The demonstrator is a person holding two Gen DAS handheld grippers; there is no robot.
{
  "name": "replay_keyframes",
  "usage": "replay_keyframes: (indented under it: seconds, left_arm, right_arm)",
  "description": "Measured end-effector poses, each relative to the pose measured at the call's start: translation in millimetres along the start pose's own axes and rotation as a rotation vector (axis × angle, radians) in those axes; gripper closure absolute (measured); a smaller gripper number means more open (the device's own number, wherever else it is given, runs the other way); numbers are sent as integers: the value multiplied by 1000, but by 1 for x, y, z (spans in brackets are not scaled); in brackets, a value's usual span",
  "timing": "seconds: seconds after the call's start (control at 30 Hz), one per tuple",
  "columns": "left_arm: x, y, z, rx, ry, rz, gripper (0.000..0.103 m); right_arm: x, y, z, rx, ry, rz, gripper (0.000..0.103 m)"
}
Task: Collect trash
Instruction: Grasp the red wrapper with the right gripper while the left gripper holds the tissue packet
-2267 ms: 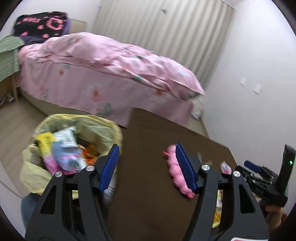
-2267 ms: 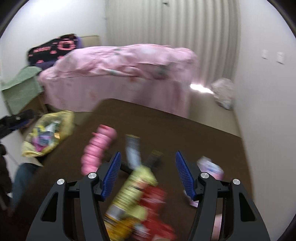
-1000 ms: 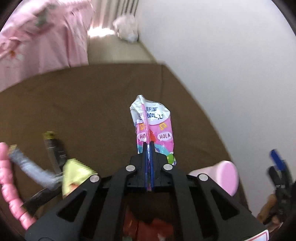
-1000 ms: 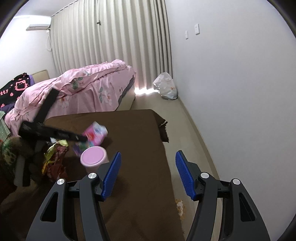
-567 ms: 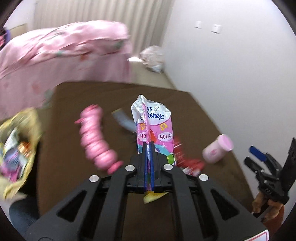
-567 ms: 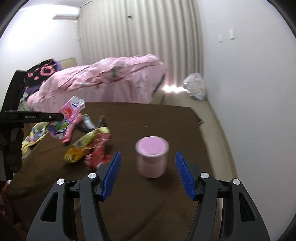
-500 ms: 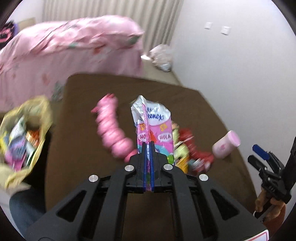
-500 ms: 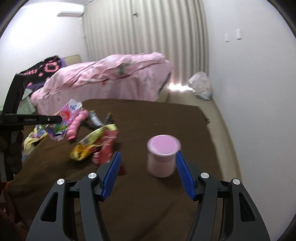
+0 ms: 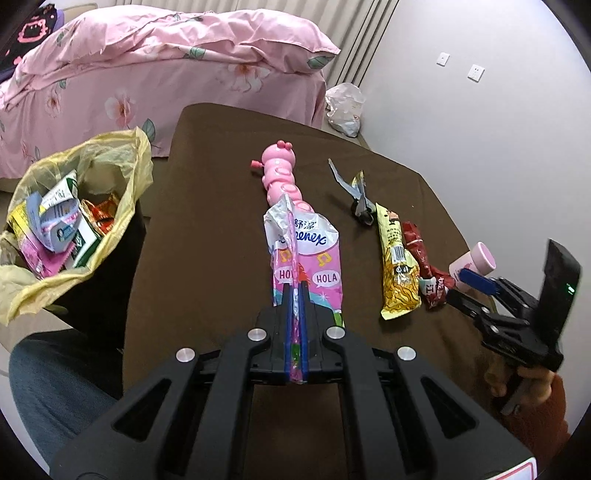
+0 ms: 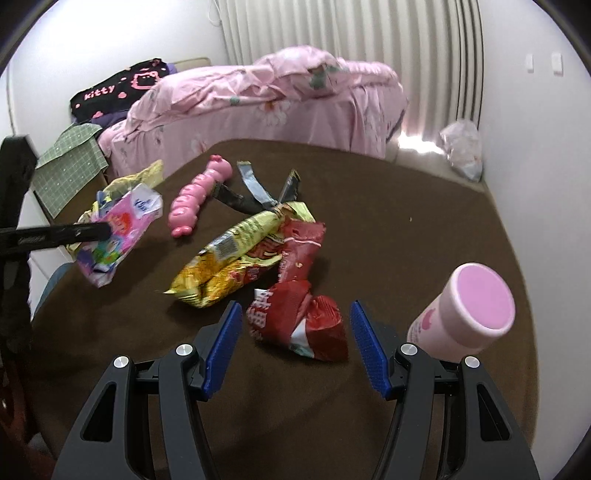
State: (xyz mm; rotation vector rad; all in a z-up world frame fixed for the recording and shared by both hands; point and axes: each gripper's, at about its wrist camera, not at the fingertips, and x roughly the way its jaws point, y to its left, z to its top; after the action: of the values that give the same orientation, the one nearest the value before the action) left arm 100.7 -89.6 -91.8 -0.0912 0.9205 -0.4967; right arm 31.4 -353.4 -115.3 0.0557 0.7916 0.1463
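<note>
We've got the left gripper right in front of us, jaws clamped tight on one tissue pack, pink and white with "HOLA" printed twice, its crinkled top sticking up above the bench. Over on our right, the right gripper hangs with its jaws wide and nothing between the pads; one red wrapper lies on the bench just beyond them. One pink-lidded cup stands close by the right-hand jaw, white with a pink mark on its side.

Moving out, we count one yellow snack bag, a second red wrapper touching it, and a couple of dark grey wrappers crossed behind. One pink caterpillar toy stretches lengthwise along the middle of the bench.

The bench wears a dark brown cloth. Off its left edge sits one bin lined with a yellow bag, packets already piled inside.

Further back, we see a bed under a pink flowered cover, pale curtains, a white plastic bag on the floor by the wall, and two wall switches.
</note>
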Motion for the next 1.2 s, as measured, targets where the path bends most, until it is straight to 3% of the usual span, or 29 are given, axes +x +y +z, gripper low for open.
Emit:
replay_keyframes:
  seconds: [0.2,0.37,0.57,0.67,0.9,0.97,1.2]
  left_arm:
    - [2,2,-3,-16,-2,-21,101]
    - [2,5,-4,-36,-1,-24,101]
    - [-1,3,-4,-22,-14,-15,101]
    - [0,2,-4,-22,-13,-15,101]
    - [-3,3,-4,-26,-20,-13,101]
    - [-3,5,-4,-33,-21,-11,101]
    - [-12,5,-4,-29,-48,-11,101]
  right_arm:
    - [3,12,-13,42,73,37,45]
    - [-23,43,-19,-6,53,171,45]
    - [-31,35,-15,38,-22,34,45]
    - [-22,30,-11,79,-27,22,45]
    - [12,38,0,-13,1,-45,47]
    - [19,40,3,-39,13,-63,57]
    - [4,43,10,-57,-14,-40,66]
